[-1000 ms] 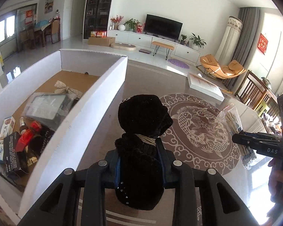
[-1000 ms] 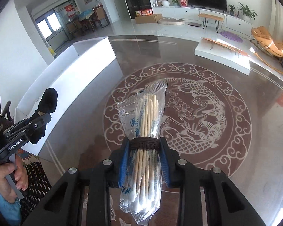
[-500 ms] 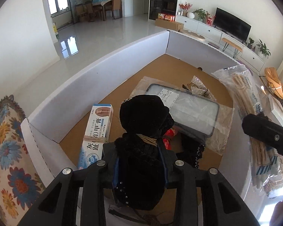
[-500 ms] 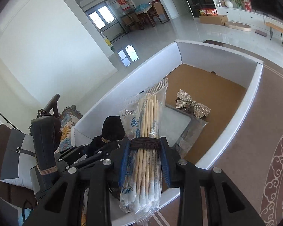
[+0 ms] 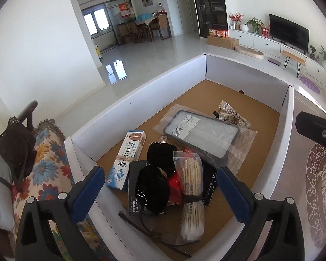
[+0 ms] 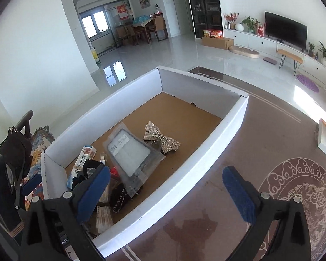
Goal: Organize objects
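Left hand-held gripper (image 5: 159, 187): jaws spread wide, nothing between the blue pads, hanging over the near end of the box.
Right hand-held gripper (image 6: 166, 189): also wide open and empty, poised over the box's right wall, one pad above the box, the other above the desk.
Cotton swab pack (image 5: 191, 198): lying inside the box at the near end, clear bag with a dark band round its middle, long axis pointing away from the camera.
Black pouch (image 5: 156, 174): just left of the swab pack, touching it, resting on a dark card.
Red item (image 5: 175, 187): wedged between pouch and swabs; too hidden to tell what it is.
Ointment carton (image 5: 128, 158): white and blue, flat on the box floor, left of the pouch.
Phone case in clear sleeve (image 5: 201, 134): beyond the pile, lying flat mid-box.
Glitter bow (image 6: 162, 138): just past the phone case, touching its far edge.
White cardboard box (image 6: 232, 119): open top, brown floor, far half bare.
Desk (image 6: 271, 143): brown glossy surface with a round fish pattern, right of the box.
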{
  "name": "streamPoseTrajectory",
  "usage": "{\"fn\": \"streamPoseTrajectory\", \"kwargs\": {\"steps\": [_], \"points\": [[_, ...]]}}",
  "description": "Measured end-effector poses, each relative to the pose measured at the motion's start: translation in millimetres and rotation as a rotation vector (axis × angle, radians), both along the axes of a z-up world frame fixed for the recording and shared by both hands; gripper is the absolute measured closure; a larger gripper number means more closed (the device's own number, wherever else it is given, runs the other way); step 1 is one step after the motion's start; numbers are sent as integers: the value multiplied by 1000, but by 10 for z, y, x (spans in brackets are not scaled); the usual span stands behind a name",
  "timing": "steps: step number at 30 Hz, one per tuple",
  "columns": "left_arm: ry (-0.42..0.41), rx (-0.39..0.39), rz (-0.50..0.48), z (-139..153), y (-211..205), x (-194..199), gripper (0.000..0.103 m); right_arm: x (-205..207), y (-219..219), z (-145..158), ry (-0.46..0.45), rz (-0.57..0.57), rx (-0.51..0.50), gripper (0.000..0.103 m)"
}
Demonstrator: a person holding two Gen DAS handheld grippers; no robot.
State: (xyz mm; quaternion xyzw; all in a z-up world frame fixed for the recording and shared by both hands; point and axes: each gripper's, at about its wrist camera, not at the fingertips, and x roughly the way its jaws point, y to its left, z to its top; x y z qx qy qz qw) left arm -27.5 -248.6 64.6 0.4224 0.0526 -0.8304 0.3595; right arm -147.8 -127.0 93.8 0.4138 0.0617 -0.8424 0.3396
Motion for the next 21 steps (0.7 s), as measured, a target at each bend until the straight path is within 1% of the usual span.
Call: {"fn": "streamPoseTrajectory", "kwargs": {"steps": [2, 3, 7, 8, 12, 14, 17, 21], "points": [[-48, -7, -14, 9, 95, -32, 0, -29, 26, 12, 6, -10, 24, 0], [-58, 3, -27, 9, 129, -33, 0, -48, 27, 20, 14, -10, 35, 0], [-39, 122, -76, -4, 136, 19, 0, -32, -23, -3, 30, 5, 80, 0], [-32, 128, -73, 2, 129, 37, 0, -22, -46, -16, 30, 10, 90, 0], [5, 104, -56, 80, 88, 111, 0, 17, -115, -28, 59, 26, 120, 0], [33, 125, -55, 124, 39, 149, 0, 30, -149, -26, 78, 31, 135, 0], [70, 160, -20, 157, -74, 190, 0, 25, -152, -3, 89, 30, 135, 0], [89, 163, 41, 162, -178, 224, 0, 8, -135, -13, 87, 20, 129, 0]]}}
